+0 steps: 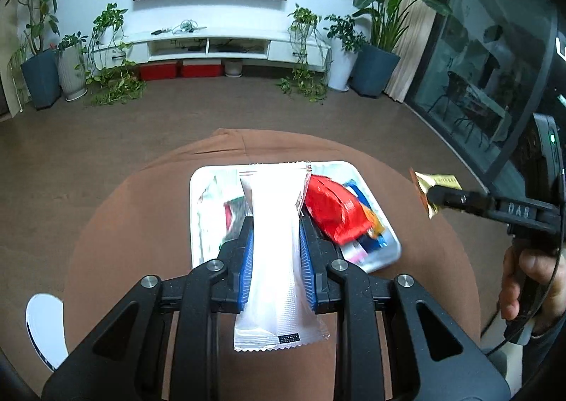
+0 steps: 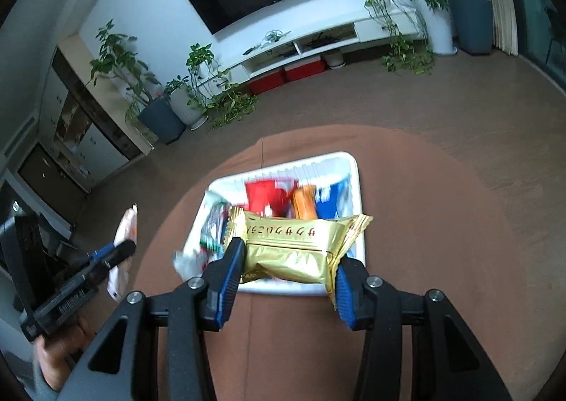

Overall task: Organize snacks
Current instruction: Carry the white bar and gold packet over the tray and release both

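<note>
My left gripper (image 1: 276, 234) is shut on a long white snack packet (image 1: 274, 252) and holds it above the near side of a white tray (image 1: 198, 189). The tray holds a red packet (image 1: 332, 210) and several blue, orange and green ones. My right gripper (image 2: 288, 259) is shut on a gold snack packet (image 2: 300, 249), held above the tray's near edge (image 2: 283, 289). The right gripper with the gold packet (image 1: 429, 189) also shows at the right of the left wrist view. The left gripper and its white packet (image 2: 123, 245) show at the left of the right wrist view.
The tray sits on a round table with a brown cloth (image 1: 141, 210). A white chair seat (image 1: 46, 326) stands at the table's near left. Beyond lie brown floor, potted plants (image 1: 375, 47), a white TV cabinet (image 1: 226, 44) and a glass door (image 1: 477, 75) at right.
</note>
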A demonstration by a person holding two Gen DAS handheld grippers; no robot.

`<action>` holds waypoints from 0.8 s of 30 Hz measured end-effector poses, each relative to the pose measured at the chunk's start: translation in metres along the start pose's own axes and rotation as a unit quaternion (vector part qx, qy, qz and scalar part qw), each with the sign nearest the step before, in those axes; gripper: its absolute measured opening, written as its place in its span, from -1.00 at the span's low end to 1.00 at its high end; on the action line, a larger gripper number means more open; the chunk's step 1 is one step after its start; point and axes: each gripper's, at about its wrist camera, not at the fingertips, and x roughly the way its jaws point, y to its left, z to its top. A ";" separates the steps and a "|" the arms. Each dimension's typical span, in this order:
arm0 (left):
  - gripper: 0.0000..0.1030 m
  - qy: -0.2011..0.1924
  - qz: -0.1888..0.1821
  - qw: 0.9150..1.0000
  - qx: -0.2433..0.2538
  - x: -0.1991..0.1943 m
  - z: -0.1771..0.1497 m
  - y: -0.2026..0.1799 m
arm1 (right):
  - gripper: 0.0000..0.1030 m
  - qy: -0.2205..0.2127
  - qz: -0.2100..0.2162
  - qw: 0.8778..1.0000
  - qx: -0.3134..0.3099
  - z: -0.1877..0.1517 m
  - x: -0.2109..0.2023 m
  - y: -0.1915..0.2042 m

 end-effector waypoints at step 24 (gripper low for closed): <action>-0.52 0.085 0.042 0.995 0.014 0.179 0.041 0.003 | -0.03 0.080 -0.037 0.994 0.064 0.050 0.153 -0.047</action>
